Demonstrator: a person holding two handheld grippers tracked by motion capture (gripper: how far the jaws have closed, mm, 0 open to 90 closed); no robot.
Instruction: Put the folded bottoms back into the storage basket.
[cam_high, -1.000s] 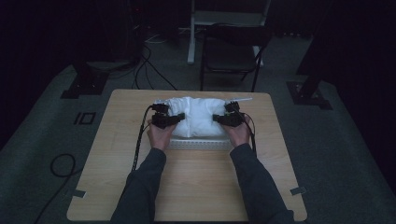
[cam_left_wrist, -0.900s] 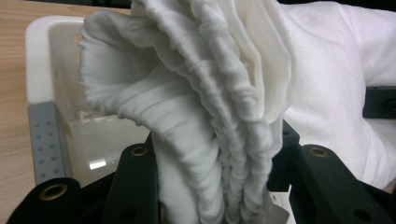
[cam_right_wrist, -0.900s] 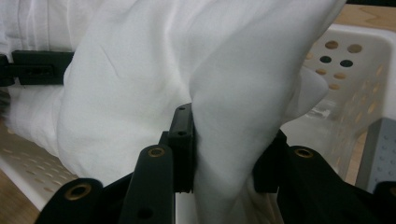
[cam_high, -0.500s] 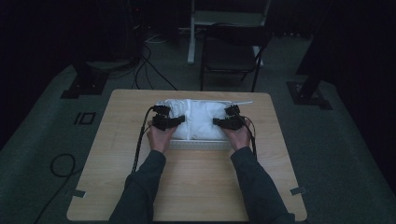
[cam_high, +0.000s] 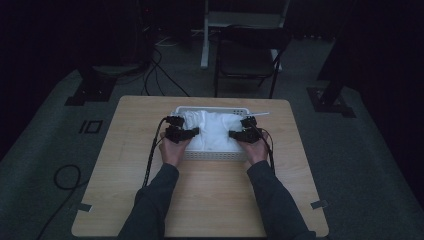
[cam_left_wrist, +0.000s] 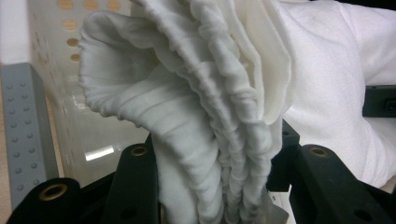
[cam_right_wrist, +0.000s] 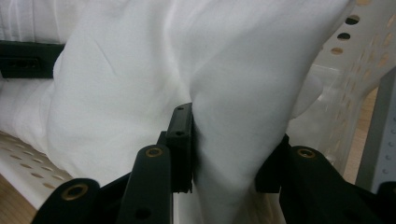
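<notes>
The soft white cotton cloth (cam_high: 212, 131) is lying bunched in the white perforated plastic basket (cam_high: 210, 156); light and floppy, it is sagging between the left gripper (cam_high: 194, 132) and right gripper (cam_high: 233, 134), each clamping a gathered edge fold

1. White cloth (cam_left_wrist: 224, 107): soft, matt fabric, ribbed and gathered at one edge, fleecy elsewhere.
2. Basket (cam_high: 215, 156): white perforated plastic, slightly glossy.
3. Desk (cam_high: 210, 200): light wood grain, smooth matt.
4. Jaws: matt black plastic, brass-coloured inserts.
</notes>
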